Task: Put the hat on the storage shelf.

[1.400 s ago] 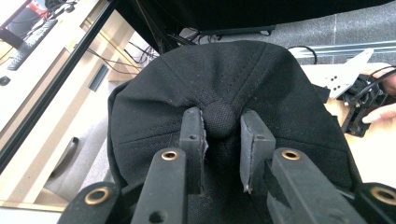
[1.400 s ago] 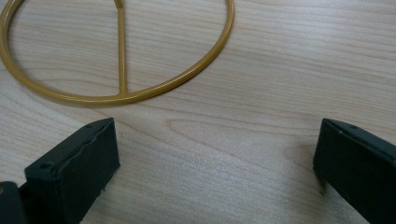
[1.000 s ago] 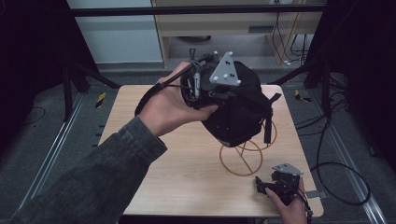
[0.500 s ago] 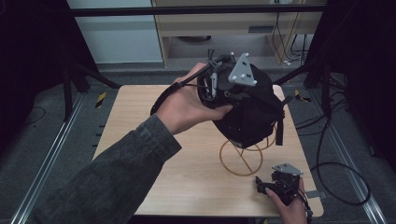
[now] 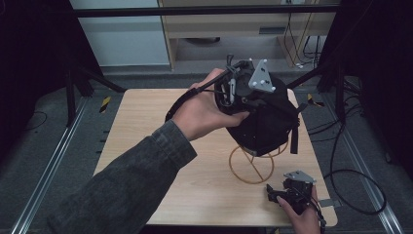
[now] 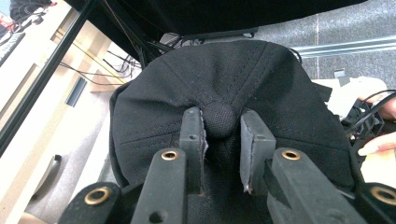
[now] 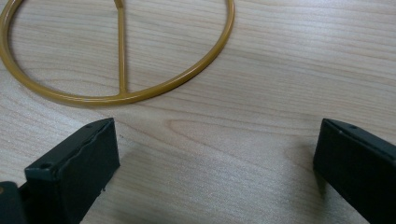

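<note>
The wooden surface [image 5: 146,141] takes up the middle of the high view, with grey floor and metal rails around it and dark frame legs at the upper left and upper right.

A long grey sleeve [image 5: 122,190] runs from the lower left of that view up toward the centre, ending in the left hand [image 5: 204,112].

That hand carries the left gripper [image 5: 234,92] just above centre, with its grey three-cornered plate on top. It is clamped on a black cap [image 5: 263,122]. In the left gripper view the cap [image 6: 224,93] spreads across the middle of the frame, and the two black jaws pinch the fabric on either side of the small round button [image 6: 219,119] at its crown.

Below the cap in the high view stands a yellow wire stand [image 5: 251,165], a ring flat on the surface with hoops rising from it. The cap sits at the top of the stand; whether it rests on the wire I cannot tell. In the right gripper view the ring [image 7: 121,93] lies in the upper left.

The right gripper [image 5: 280,192] sits low at the lower right of the high view, held by the right hand [image 5: 302,217]. Its jaws stand wide apart over bare wood, just beside the ring, holding nothing.
</note>
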Demonstrator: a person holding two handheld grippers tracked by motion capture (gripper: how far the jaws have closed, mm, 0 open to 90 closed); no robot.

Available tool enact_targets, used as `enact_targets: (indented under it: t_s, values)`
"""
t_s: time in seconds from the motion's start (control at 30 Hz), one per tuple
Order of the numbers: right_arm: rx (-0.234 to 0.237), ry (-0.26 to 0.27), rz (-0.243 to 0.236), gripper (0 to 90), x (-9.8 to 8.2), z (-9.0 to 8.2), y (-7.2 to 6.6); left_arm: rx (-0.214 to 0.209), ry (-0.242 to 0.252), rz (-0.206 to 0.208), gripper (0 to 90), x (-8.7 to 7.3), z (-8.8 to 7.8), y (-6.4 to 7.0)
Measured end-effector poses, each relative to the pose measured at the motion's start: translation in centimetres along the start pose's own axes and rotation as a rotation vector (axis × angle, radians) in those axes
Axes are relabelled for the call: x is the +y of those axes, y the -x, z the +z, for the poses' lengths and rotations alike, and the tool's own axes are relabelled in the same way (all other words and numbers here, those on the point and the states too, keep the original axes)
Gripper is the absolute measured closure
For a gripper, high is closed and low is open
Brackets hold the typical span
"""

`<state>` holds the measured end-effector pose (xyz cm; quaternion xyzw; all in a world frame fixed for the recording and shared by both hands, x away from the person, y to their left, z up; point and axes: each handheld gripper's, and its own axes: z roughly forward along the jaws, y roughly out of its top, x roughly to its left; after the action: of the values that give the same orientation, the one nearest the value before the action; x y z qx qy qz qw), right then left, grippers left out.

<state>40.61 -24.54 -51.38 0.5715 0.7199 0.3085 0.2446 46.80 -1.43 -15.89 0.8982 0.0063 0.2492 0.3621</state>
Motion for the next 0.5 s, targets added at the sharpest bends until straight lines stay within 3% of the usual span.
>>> enact_targets:
  t_s: [0.27, 0.5]
  values:
    - [0.001, 0.001, -0.001, 0.4, 0.0, 0.0, 0.0, -0.014, -0.011, 0.01, 73.5, 0.2, 0.7, 0.4]
    - [0.001, 0.001, -0.001, 0.4, 0.0, 0.0, 0.0, -0.025, -0.013, -0.005, 73.5, 0.0, 1.6, 0.4]
